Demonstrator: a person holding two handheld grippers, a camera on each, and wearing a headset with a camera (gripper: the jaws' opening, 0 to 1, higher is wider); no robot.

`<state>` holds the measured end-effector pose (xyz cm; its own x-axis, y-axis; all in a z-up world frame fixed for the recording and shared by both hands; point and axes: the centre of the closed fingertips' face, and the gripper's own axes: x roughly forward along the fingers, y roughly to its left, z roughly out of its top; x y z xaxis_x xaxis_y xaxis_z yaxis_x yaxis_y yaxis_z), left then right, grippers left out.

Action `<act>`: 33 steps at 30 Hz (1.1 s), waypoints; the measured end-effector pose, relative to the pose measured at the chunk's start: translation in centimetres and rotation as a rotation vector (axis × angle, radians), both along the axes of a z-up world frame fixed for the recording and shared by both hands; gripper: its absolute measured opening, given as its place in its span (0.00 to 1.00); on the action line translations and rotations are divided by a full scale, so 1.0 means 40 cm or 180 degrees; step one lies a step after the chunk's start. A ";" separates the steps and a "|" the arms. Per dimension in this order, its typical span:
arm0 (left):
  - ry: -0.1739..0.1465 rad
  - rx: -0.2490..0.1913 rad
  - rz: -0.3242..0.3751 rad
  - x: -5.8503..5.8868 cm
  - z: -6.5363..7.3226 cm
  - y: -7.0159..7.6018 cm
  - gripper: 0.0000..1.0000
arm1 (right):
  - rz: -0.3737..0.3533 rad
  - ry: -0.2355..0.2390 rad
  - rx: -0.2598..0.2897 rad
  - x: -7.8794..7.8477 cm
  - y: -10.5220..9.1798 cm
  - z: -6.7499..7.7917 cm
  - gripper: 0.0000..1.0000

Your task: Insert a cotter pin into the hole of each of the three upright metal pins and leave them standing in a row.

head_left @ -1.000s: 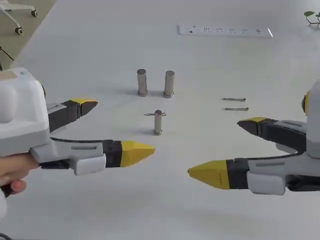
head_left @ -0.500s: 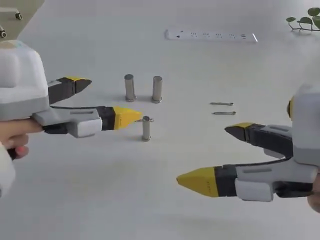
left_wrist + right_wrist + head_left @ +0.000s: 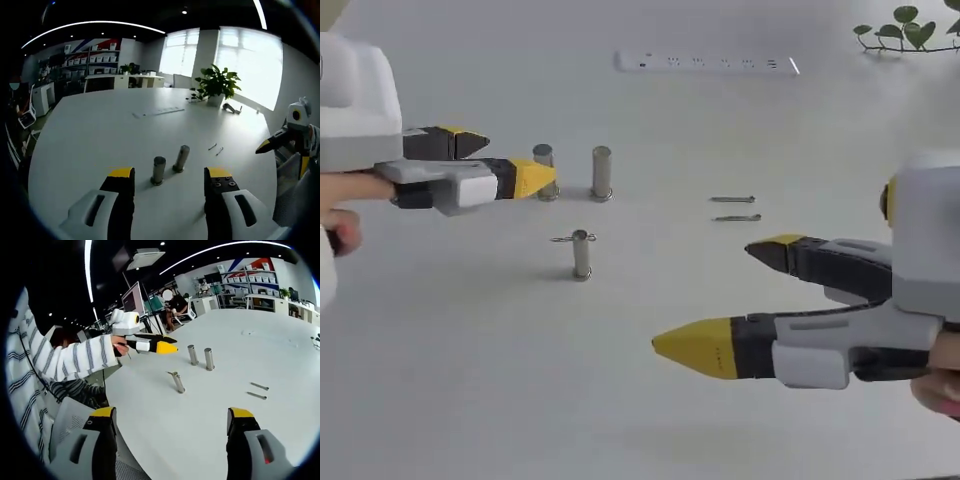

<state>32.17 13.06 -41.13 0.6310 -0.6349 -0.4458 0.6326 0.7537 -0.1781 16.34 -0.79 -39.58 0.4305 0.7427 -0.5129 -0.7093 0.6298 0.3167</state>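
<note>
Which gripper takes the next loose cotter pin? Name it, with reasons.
Right. The right gripper is open and nearer the two loose cotter pins; the left gripper is open, facing the bare metal pins.

White workbench (image 3: 90, 130) recorded as broad, matt and evenly lit. Ceiling noted as dark, crossed by a curved light strip (image 3: 95, 24) and small spotlights. Large bright windows (image 3: 245, 60) observed behind a potted plant (image 3: 216, 85) at the far edge of the bench. A white power strip (image 3: 705, 63) is laid flat on the bench top. Shelving (image 3: 95, 57) with boxes is set against the far wall, above a white counter (image 3: 120, 80); a monitor (image 3: 134, 299) is seen beyond the bench
</note>
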 end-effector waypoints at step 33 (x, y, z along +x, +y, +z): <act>0.0086 0.0338 -0.0021 0.081 -0.099 -0.044 0.11 | -0.0030 0.0047 -0.0057 0.007 -0.022 -0.019 0.86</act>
